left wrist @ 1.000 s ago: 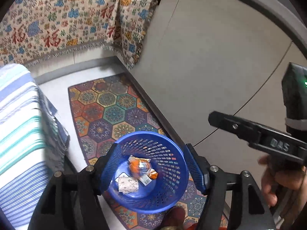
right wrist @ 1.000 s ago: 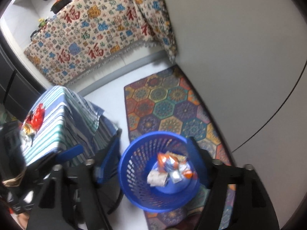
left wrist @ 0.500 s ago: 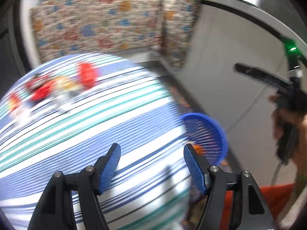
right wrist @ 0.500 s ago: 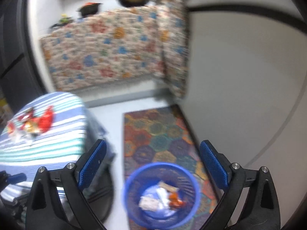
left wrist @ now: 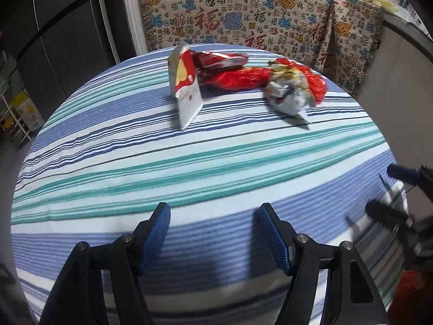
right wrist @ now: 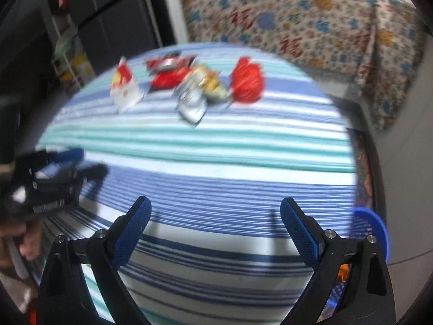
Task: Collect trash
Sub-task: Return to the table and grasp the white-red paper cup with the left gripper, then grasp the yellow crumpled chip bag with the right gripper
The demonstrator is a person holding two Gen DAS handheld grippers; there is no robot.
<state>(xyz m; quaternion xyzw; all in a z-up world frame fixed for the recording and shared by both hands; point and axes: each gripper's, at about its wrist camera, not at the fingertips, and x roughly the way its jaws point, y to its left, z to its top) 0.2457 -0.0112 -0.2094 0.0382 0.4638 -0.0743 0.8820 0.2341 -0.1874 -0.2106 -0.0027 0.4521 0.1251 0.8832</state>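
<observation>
Trash lies at the far side of the round table with the striped cloth (left wrist: 189, 162): a white-and-red wrapper (left wrist: 186, 89), red foil wrappers (left wrist: 235, 77) and a crumpled silver wrapper (left wrist: 289, 94). The right wrist view shows them blurred, the white-and-red wrapper (right wrist: 124, 89) left of the silver wrapper (right wrist: 192, 100). My left gripper (left wrist: 213, 216) hovers open over the near part of the cloth, nothing between its fingers. My right gripper (right wrist: 215, 208) is wide, its jaws closing slightly on nothing. The blue basket (right wrist: 373, 230) stands on the floor beyond the table's right edge.
A patterned cloth (left wrist: 243, 13) hangs behind the table. Dark cabinet doors (left wrist: 67, 27) stand at the left. The right gripper (left wrist: 392, 193) shows at the left view's right edge, and the left gripper (right wrist: 81, 162) with a hand (right wrist: 21, 238) at the right view's left edge.
Both views swung from the blue basket on the floor up to the tabletop with the wrappers. The right jaws widened. The basket now sits at the right view's edge.
</observation>
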